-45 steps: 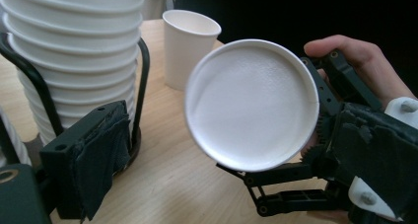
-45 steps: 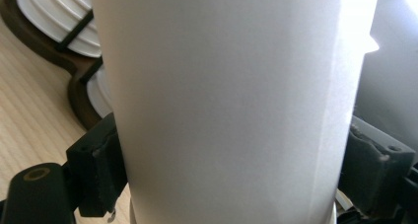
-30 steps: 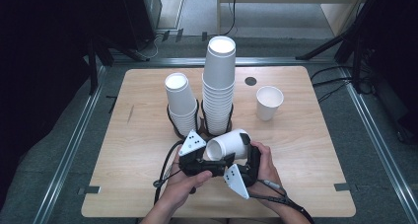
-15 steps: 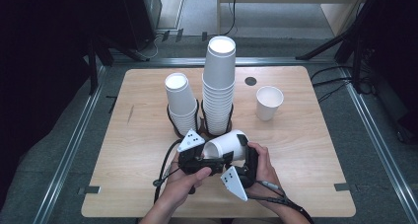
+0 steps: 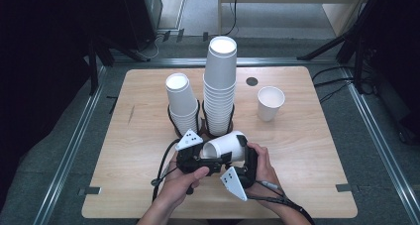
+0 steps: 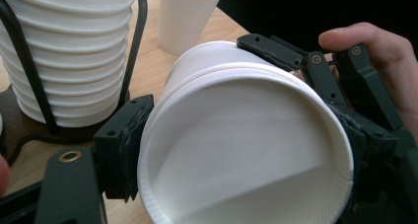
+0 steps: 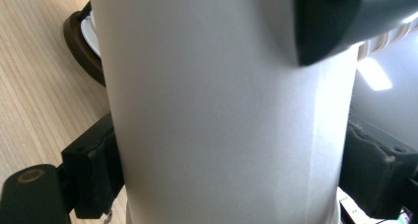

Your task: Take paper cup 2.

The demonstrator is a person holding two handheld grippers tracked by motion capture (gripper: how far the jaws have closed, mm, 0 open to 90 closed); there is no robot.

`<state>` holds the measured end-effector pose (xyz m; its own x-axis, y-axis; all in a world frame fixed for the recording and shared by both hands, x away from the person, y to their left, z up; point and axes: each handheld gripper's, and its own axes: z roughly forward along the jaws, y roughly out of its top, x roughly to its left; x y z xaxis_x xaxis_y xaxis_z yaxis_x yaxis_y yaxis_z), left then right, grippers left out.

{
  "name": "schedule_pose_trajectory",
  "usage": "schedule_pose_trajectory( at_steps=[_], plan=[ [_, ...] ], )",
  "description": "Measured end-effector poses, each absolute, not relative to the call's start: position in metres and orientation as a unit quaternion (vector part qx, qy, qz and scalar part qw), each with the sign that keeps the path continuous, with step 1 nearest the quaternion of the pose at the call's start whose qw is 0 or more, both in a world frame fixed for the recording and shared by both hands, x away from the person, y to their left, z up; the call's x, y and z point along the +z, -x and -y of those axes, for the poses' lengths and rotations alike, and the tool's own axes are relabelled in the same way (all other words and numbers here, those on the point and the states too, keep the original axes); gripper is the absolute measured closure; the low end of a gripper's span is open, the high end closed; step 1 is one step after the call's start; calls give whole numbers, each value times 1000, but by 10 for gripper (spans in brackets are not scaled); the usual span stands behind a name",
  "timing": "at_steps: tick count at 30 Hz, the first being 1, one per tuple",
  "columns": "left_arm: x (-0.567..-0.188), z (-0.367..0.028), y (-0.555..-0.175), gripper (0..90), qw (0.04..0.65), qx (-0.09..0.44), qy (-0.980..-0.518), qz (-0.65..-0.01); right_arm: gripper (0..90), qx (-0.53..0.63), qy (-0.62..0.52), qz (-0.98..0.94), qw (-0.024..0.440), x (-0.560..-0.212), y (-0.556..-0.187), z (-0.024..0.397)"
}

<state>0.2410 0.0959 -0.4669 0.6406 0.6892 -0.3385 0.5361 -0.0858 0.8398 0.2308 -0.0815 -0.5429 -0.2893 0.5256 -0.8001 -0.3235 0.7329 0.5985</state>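
Observation:
A white paper cup (image 5: 225, 144) lies on its side above the table's front middle, its mouth toward the left hand. In the left gripper view a second rim line behind the cup's (image 6: 246, 150) mouth suggests two nested cups. My left gripper (image 5: 204, 154) is shut on the mouth end, and its jaws have just been closing, with pads (image 6: 123, 145) pressed on the rim. My right gripper (image 5: 243, 149) holds the body of the cup (image 7: 222, 110). Its jaws have just been opening a little, but both pads (image 7: 93, 169) still touch the cup's sides.
Two stacks of white cups stand in black wire holders behind the hands: a tall stack (image 5: 220, 86) and a shorter stack (image 5: 181, 103). A single upright cup (image 5: 270, 102) stands to the right, near a dark round hole (image 5: 251, 81). The wooden table (image 5: 317, 150) has bare board on both sides.
The left gripper has edged slightly toward the stacks and drawn in on the cup's mouth end. The cup stays sideways between both grippers; the right hand has kept still.

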Motion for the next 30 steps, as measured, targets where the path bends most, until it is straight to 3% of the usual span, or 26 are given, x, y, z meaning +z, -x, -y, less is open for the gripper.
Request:
schedule_pose_trajectory(
  at_steps=[6,11,23,30],
  plan=[
    [-465,-100,-240,215,538,74,-729,-417,89,368,-71,-717,587,-541,-231,80],
    [-465,-101,-241,217,547,92,-723,-412,5,371,-72,-720,583,-538,-231,85],
    [-463,-104,-237,218,573,129,-706,-395,0,411,-81,-711,564,-514,-215,101],
    [-458,-108,-233,218,606,151,-681,-383,0,456,-131,-706,526,-501,-209,106]
  ],
)
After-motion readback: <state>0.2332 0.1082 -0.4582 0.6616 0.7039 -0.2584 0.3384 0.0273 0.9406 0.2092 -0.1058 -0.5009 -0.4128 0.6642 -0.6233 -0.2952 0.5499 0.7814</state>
